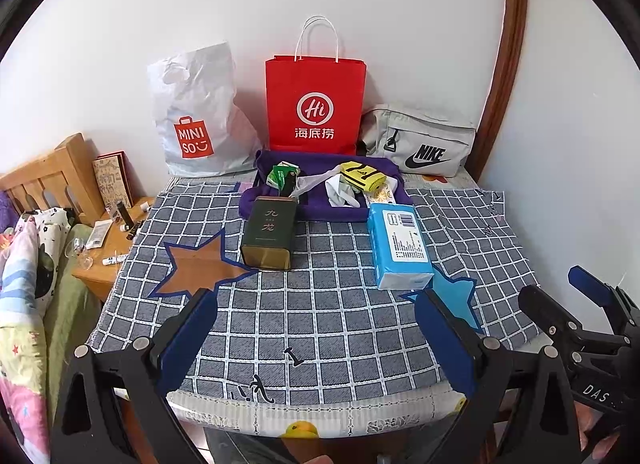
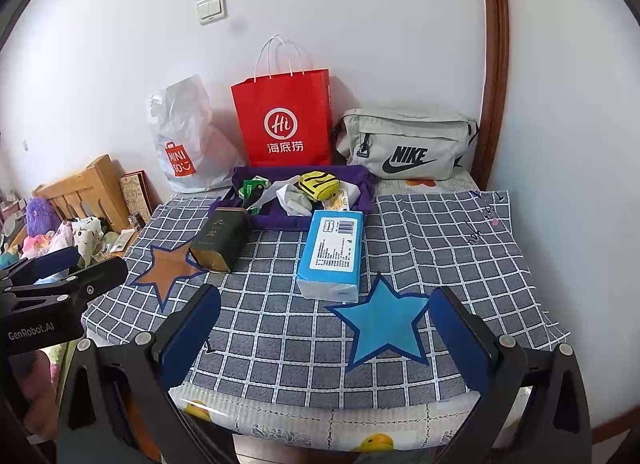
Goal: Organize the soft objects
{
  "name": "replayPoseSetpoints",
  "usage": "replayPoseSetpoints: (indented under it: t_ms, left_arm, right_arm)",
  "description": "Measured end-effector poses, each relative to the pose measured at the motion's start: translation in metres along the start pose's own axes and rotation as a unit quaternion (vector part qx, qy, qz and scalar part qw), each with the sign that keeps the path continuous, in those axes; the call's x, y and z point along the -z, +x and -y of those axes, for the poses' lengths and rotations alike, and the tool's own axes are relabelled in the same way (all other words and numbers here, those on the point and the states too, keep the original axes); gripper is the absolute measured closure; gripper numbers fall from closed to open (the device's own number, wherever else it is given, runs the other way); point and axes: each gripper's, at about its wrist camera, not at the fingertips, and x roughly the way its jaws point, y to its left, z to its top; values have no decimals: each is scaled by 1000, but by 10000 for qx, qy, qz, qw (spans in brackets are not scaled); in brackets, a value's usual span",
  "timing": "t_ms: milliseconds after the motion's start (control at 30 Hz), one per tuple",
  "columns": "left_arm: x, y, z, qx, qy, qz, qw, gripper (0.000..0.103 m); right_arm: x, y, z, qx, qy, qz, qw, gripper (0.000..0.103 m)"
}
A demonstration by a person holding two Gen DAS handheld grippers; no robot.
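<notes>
A blue tissue pack (image 1: 400, 248) (image 2: 333, 254) lies on the checked cloth (image 1: 320, 304) near a blue star patch (image 2: 380, 324). A dark tea tin (image 1: 270, 234) (image 2: 220, 238) lies next to a brown star patch (image 1: 200, 268) (image 2: 166, 264). Behind them a purple tray (image 1: 320, 208) (image 2: 276, 220) holds a yellow pouch (image 1: 362, 178) (image 2: 318, 184), white cloth (image 1: 340, 192) and a green packet (image 1: 282, 176). My left gripper (image 1: 316, 344) is open and empty above the near edge. My right gripper (image 2: 324, 340) is open and empty there too, and also shows in the left wrist view (image 1: 576, 304).
A white Miniso bag (image 1: 196, 120), a red paper bag (image 1: 316, 104) and a grey Nike bag (image 1: 420, 140) stand against the wall. A wooden bedside table (image 1: 112, 248) with small items and a bed (image 1: 24, 284) lie left.
</notes>
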Motion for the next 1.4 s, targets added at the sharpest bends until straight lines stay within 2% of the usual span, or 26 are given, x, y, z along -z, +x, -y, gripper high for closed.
replayPoseSetpoints:
  t_ms: [1400]
  left_arm:
    - [-2, -9, 1, -30, -54, 49, 10000, 3]
  right_arm:
    - [-2, -7, -3, -14, -17, 54, 10000, 1]
